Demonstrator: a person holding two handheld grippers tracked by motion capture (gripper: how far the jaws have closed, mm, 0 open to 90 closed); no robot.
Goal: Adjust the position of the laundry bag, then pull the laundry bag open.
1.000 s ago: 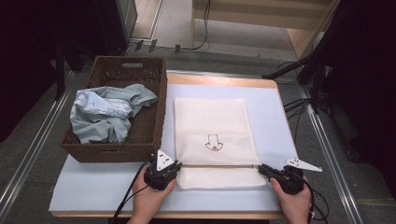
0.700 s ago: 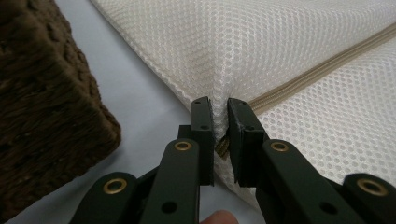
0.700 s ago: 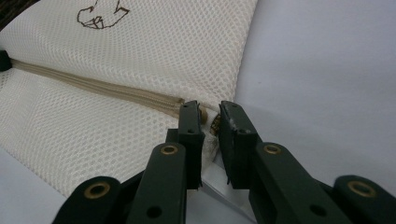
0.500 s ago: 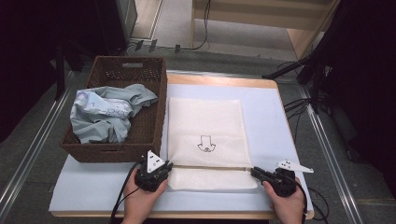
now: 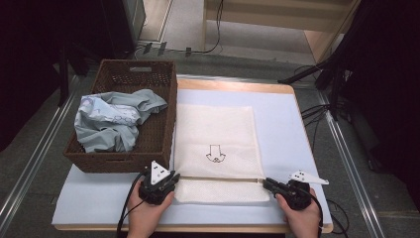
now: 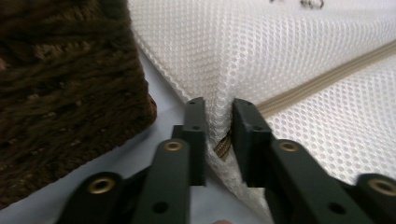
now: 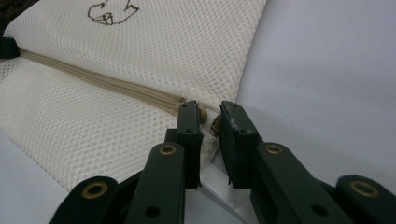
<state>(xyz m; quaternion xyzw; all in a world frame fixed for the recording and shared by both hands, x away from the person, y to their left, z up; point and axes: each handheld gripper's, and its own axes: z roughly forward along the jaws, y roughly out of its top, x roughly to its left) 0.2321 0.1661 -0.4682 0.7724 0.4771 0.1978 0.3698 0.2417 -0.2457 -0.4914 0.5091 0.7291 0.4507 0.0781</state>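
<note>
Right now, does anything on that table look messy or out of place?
Only the crumpled blue clothes, heaped in the wicker basket and spilling over its left rim. The white mesh bag lies flat, with a claw pinching each end of its zipper. Nothing looks damaged.

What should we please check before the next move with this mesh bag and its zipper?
1. Left tool pinching the mesh bag at the zipper's end: ok.
2. Right tool closed on the zipper pull: cannot tell; its jaws flank it with a gap.
3. Zipper closed along its length: ok.
4. Bag flat on the table: ok.
5. Basket beside the bag, holding clothes: ok.
</note>
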